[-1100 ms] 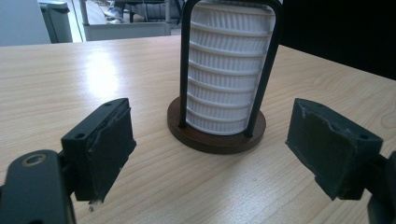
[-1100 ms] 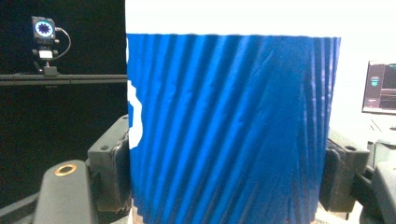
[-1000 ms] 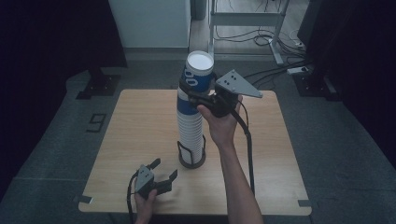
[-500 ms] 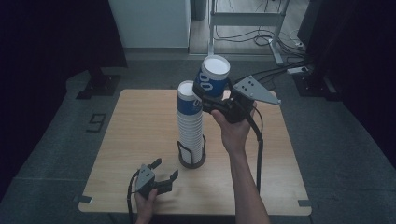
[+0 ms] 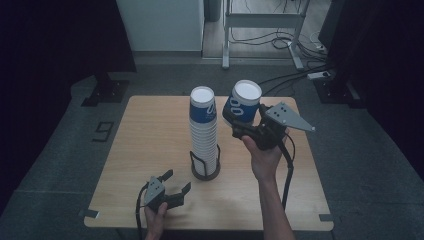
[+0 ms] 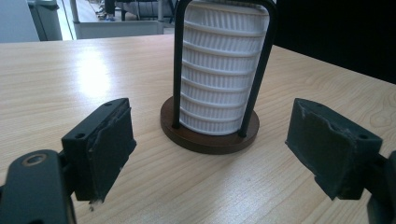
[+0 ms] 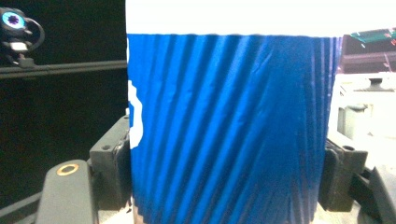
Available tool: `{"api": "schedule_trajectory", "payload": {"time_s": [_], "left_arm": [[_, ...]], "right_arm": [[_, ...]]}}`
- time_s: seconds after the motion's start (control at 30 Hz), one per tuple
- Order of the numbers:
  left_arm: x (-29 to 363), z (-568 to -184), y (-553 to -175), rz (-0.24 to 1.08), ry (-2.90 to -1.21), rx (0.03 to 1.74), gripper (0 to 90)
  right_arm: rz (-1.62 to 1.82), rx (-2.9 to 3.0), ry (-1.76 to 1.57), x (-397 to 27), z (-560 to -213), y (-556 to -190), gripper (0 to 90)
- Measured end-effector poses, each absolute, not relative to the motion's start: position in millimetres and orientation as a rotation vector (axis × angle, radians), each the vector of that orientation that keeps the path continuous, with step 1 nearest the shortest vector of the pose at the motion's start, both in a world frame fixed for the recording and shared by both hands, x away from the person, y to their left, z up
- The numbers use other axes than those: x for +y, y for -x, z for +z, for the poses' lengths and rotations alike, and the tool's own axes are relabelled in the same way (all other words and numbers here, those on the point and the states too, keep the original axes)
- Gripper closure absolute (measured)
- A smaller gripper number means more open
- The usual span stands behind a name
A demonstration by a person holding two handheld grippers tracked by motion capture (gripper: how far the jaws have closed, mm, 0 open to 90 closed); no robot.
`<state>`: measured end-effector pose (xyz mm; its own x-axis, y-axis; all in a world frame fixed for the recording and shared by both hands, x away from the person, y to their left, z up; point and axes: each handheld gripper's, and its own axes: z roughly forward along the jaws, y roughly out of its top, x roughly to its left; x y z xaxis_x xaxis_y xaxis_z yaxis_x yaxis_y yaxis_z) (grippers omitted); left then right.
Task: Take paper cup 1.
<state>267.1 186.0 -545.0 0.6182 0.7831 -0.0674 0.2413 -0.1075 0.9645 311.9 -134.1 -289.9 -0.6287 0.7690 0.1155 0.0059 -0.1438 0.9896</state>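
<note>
Dim high view with dark surrounds; glare on the table (image 6: 93, 70); blown-out whites, soft close focus.

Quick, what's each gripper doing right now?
Left gripper: open, holding nothing, low over the table.
Right gripper: shut on the blue cup.

The left gripper (image 6: 208, 154) holds its two black jaws wide apart above the light wooden table (image 6: 56, 74); ahead (between them) stands a white ribbed cup stack (image 6: 219, 70) inside a black wire holder (image 6: 210, 135).
</note>
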Motion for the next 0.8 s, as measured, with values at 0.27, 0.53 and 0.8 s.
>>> {"api": "schedule_trajectory", "payload": {"time_s": [0.27,0.53,0.8], "left_arm": [[185.6,-545.0,-267.4,0.55,-1.657,0.843,15.1],[183.6,-545.1,-267.2,0.515,-1.672,0.795,14.8],[182.3,-542.1,-266.5,0.494,-1.655,0.785,22.0]], "right_arm": [[1.81,1.635,-0.919,-138.1,-313.5,-308.5,22.3],[1.799,1.682,-0.955,-131.7,-347.3,-301.7,22.2],[1.824,1.726,-1.012,-127.3,-385.0,-296.4,22.2]]}}
